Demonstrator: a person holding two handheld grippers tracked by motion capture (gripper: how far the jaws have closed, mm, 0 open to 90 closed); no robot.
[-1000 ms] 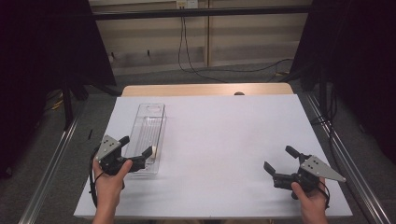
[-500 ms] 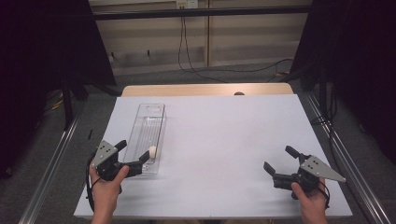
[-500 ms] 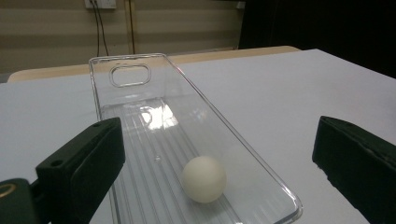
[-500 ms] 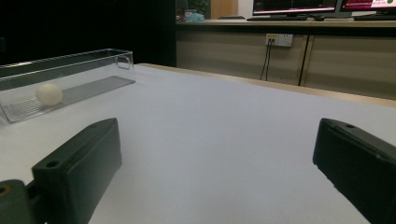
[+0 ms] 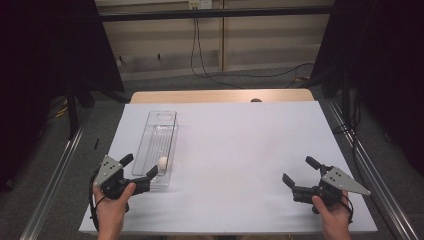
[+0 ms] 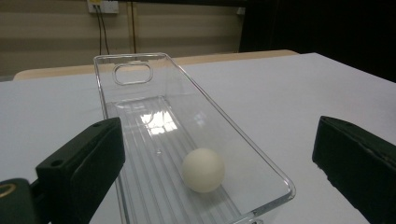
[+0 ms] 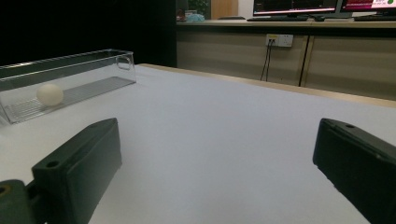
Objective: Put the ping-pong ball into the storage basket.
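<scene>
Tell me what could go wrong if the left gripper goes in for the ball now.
The white ball lies loose on the ribbed floor of the clear tray, near its close end, so a touch from one jaw may send it rolling up the tray. The open left gripper sits right at the tray's end wall; pushing in could shove the light tray across the table.

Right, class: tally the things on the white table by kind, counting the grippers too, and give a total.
Clear plastic trays: 1
White balls: 1
Grippers: 2, the left gripper and the right gripper
Total: 4
</scene>
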